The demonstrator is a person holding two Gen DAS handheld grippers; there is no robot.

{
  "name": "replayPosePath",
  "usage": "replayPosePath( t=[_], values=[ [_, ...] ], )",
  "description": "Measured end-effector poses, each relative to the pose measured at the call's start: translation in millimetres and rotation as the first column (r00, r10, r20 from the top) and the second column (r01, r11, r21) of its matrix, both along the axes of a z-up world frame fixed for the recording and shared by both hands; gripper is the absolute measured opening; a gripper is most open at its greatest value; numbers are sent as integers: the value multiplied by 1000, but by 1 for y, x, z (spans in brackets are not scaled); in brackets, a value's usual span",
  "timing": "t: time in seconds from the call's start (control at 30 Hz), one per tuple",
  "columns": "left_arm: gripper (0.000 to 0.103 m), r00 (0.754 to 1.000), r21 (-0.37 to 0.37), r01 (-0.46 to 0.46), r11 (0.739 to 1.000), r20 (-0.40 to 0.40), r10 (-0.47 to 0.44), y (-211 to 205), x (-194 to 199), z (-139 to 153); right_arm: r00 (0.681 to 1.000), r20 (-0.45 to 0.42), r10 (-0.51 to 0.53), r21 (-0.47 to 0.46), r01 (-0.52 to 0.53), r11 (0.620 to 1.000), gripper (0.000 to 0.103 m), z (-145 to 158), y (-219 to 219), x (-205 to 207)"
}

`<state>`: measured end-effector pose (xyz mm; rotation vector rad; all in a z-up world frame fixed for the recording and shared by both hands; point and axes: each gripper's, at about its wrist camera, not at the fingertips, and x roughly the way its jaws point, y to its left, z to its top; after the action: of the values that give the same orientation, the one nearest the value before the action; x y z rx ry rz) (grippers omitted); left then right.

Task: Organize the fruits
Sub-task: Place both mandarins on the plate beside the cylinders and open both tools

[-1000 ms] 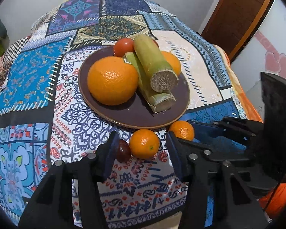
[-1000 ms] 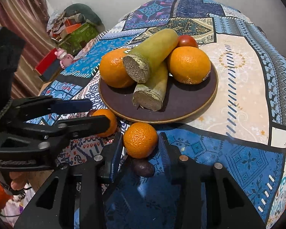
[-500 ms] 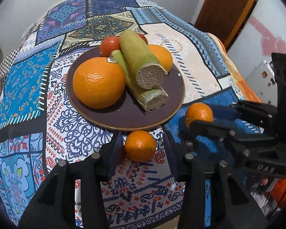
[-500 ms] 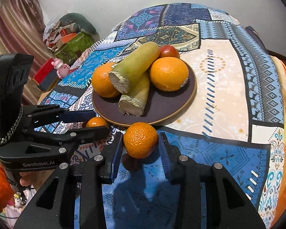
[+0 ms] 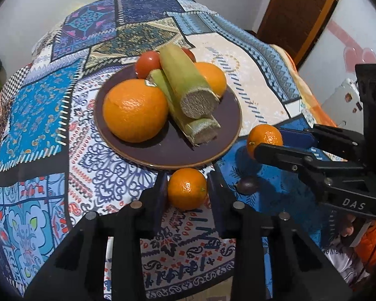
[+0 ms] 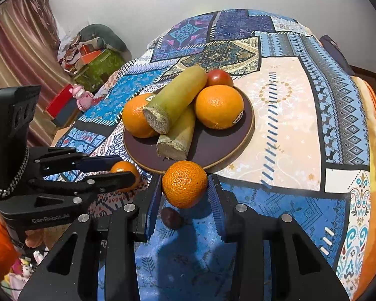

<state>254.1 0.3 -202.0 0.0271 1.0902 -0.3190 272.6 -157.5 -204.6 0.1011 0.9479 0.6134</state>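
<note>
A small mandarin is being clamped between the fingers of the left gripper, and another mandarin is being gripped above the worktop by the right gripper. Below it, a dark fruit is lying on the cloth. Beyond, oranges, sugarcane pieces and a tomato are being carried on the brown plate.

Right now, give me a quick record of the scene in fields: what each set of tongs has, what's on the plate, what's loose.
left tongs: shut on a small orange
right tongs: shut on another small orange, lifted above the cloth
plate: two large oranges, two cane pieces, a tomato, plus something red behind the cane
loose on cloth: one small dark fruit between the two tongs
surface: patchwork tablecloth
</note>
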Motion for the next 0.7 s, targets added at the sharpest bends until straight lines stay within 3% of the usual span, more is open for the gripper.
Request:
replayPosePath(
  t=[0.27,0.7],
  values=[
    [32,998,-45,-42,998,42,43,10,7,18,999,26,-22,-14,23,1000,35,8,-2,13],
    [32,993,-69,-114,991,29,116,14,32,10,1000,12,-24,-50,25,998,35,-2,9,40]
  ],
)
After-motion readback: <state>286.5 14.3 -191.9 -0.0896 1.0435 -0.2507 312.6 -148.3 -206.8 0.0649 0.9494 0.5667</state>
